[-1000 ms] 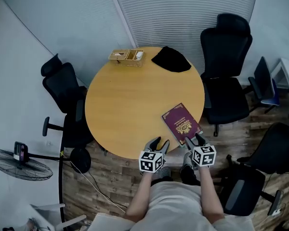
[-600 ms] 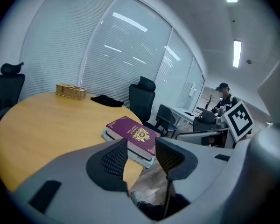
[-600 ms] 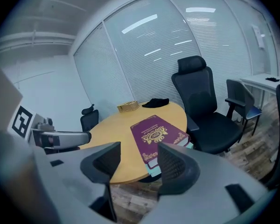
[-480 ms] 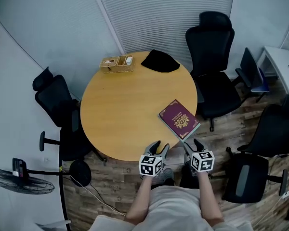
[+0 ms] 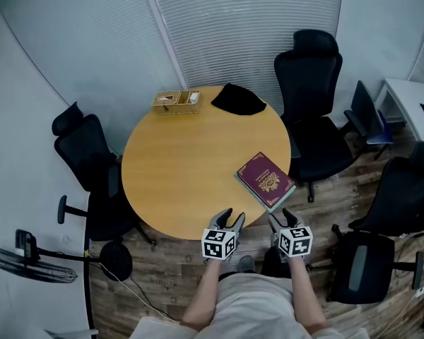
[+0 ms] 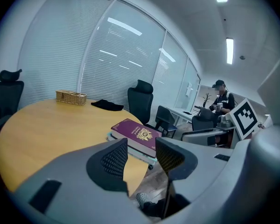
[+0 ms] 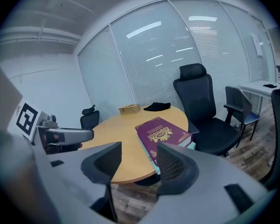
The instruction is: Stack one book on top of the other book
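A maroon book (image 5: 264, 177) with a gold emblem lies flat on a light teal book (image 5: 280, 196) at the near right rim of the round wooden table (image 5: 184, 168). Both grippers hover just off the table's near edge, clear of the books. My left gripper (image 5: 227, 218) is open and empty, and the book stack (image 6: 136, 133) shows beyond its jaws (image 6: 141, 150). My right gripper (image 5: 281, 217) is closing slightly with nothing between its jaws (image 7: 139, 149); ahead of it lie the maroon book (image 7: 162, 133) and the teal book's edge (image 7: 150, 154).
A wicker tray (image 5: 177, 101) and a black cloth (image 5: 238, 99) sit at the table's far edge. Black office chairs stand behind (image 5: 312, 69), at the left (image 5: 85, 143) and at the right (image 5: 403, 196). A person (image 6: 221, 99) sits in the background.
Both grippers have drawn back a little from the table edge toward my body. The two stacked books have not moved.
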Motion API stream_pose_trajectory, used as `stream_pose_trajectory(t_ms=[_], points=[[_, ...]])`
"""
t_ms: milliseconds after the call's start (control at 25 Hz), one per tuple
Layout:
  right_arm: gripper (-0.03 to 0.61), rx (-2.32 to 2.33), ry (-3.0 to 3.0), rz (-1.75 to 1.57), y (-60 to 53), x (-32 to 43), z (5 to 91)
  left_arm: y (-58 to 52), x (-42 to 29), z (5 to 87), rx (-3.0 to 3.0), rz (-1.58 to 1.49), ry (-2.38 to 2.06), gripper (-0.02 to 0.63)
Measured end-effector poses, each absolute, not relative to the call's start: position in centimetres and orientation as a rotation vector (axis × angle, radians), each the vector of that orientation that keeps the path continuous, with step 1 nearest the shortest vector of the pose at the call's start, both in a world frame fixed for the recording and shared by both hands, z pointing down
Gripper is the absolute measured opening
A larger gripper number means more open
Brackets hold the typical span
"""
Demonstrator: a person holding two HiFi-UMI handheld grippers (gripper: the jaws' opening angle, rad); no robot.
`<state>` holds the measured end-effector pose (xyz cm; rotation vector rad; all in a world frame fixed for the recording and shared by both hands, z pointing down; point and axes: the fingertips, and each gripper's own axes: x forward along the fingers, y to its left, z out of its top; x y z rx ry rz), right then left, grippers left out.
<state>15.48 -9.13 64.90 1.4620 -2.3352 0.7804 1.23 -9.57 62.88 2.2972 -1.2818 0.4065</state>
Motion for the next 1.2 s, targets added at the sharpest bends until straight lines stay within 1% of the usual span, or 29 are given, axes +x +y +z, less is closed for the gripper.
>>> stream_pose_trajectory(t_ms=[160,320,440,480,520,560,880,1200], points=[[0.221,1.454,-2.339,0.782,-8.7,14.9,65.0,-8.7,0.7,63.5,2.295,0.493,-1.296,0.201],[0.187,1.448,-2.337,0.786,-8.3,14.2,65.3,-8.3,-0.2,63.6,2.284,0.482,-1.312,0.148],[0.139,1.462,-2.330,0.785,-7.9,14.1,65.4,-8.1,-0.6,63.8,2.277,0.468,-1.320,0.104],[0.109,1.478,-2.325,0.787,-7.9,14.3,65.4,-8.1,-0.6,63.8,2.277,0.463,-1.321,0.096],[0.054,1.497,-2.321,0.792,-7.9,14.5,65.4,-8.2,-0.6,63.7,2.279,0.460,-1.321,0.086],[0.038,1.514,-2.318,0.797,-8.0,14.8,65.4,-8.2,-0.6,63.7,2.281,0.457,-1.321,0.083],[0.025,1.536,-2.319,0.816,-7.9,15.2,65.5,-8.3,-0.7,63.6,2.282,0.428,-1.298,0.029],[0.020,1.561,-2.321,0.808,-8.3,15.4,65.1,-8.6,-0.4,63.4,2.294,0.397,-1.246,0.028]])
